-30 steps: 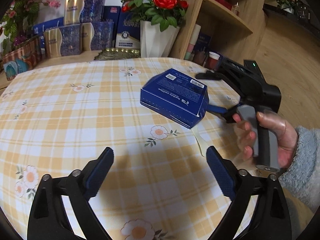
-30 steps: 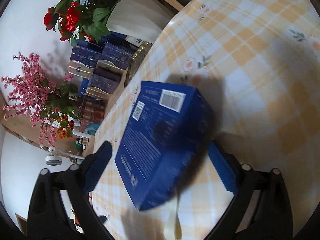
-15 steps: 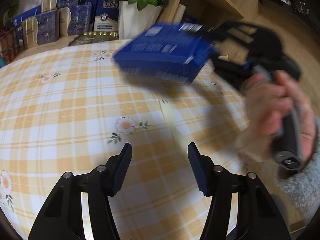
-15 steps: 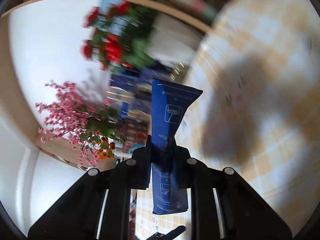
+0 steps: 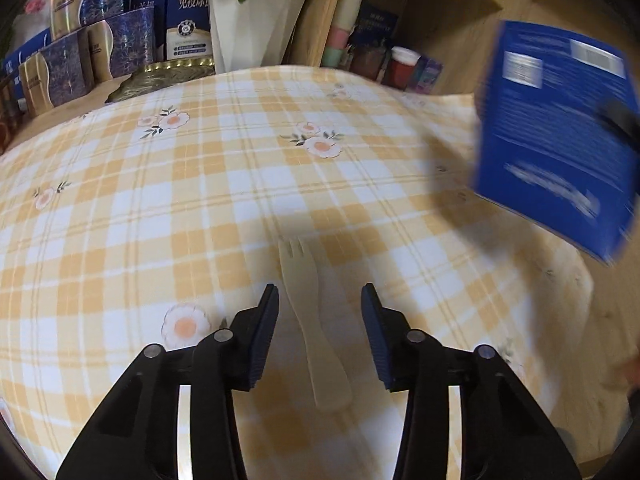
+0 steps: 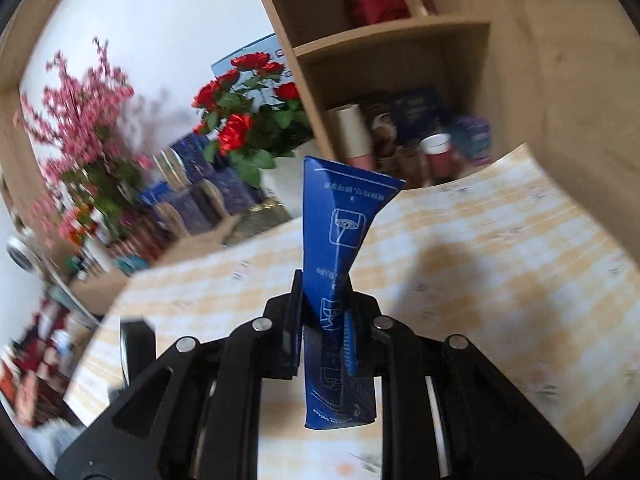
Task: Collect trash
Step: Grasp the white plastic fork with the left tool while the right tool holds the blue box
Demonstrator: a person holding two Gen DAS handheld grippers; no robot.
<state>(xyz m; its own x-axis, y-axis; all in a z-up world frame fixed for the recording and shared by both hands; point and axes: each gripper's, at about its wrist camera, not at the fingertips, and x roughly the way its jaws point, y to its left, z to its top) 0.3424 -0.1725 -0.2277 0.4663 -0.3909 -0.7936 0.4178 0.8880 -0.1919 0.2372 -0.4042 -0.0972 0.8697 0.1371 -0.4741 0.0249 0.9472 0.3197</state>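
- Right gripper (image 6: 324, 316) pinching blue box (image 6: 340, 240), held in the air above the checked table (image 6: 480, 248); box blurred
- left gripper (image 5: 320, 320) spread, low over table, astride pale fork (image 5: 308, 320); fork lies flat on table

I am looking into a home dining corner: checked floral tablecloth (image 5: 200, 200), vase of roses (image 6: 248, 128), cluttered wooden shelves (image 6: 392, 36).

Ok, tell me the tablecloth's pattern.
Orange-and-white check with small flowers on the tablecloth; clearest in the left wrist view.
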